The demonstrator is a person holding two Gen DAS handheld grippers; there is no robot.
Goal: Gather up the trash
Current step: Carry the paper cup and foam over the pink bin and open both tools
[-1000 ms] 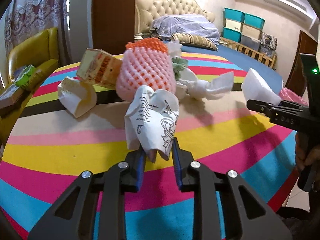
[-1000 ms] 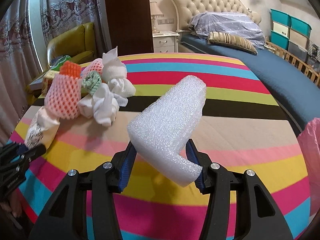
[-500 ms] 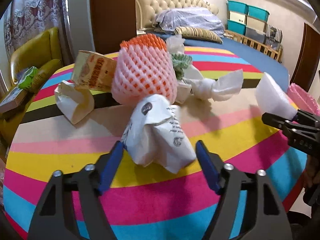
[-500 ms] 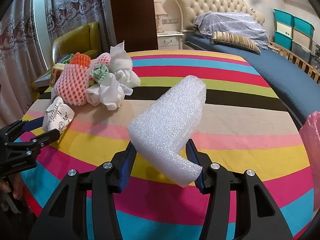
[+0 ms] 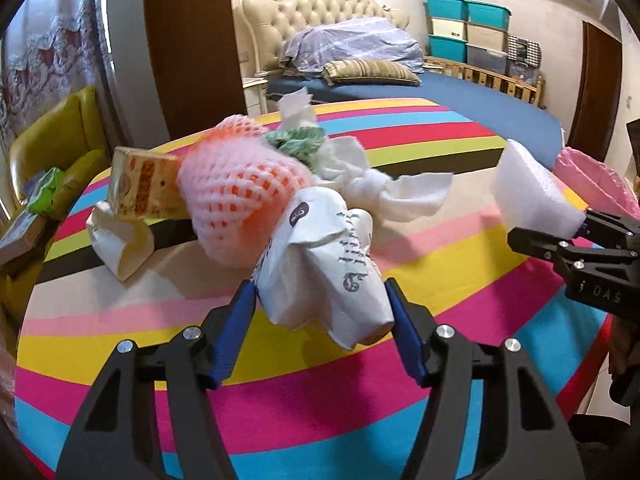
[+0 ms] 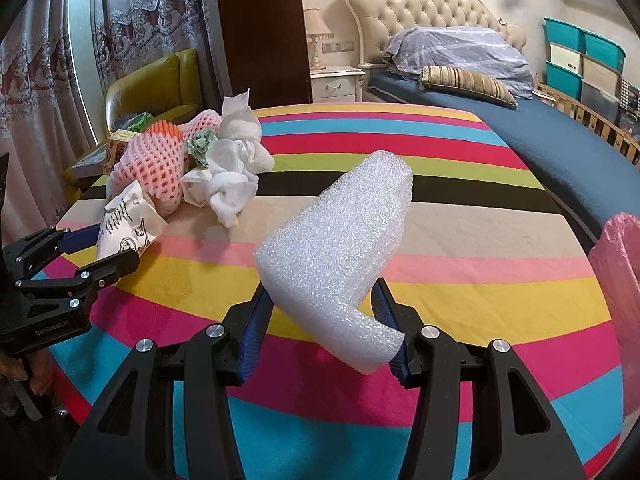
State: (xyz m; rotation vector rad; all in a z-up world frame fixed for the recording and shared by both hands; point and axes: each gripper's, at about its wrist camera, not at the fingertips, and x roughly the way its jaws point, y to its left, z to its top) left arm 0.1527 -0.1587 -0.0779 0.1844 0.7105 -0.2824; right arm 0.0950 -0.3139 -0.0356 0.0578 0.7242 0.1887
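Foam block (image 6: 340, 248) pinched between the pads of the right gripper (image 6: 322, 292), raised over the striped table (image 5: 320, 420). Crumpled printed paper (image 5: 320, 264) between the closing jaws of the left gripper (image 5: 318, 290), pads just beside it, against the pink fruit net (image 5: 236, 196) in the trash heap

A: What stands behind your striped round table (image 6: 460, 216)?
B: A bed (image 6: 552, 136) with a tufted cream headboard (image 6: 424, 4). Left of the bed you see a white nightstand (image 6: 338, 84), a dark door panel (image 6: 260, 28), a green armchair (image 6: 160, 84) and lace curtains (image 6: 132, 20). Right of the bed, teal storage boxes (image 6: 580, 56) are stacked.
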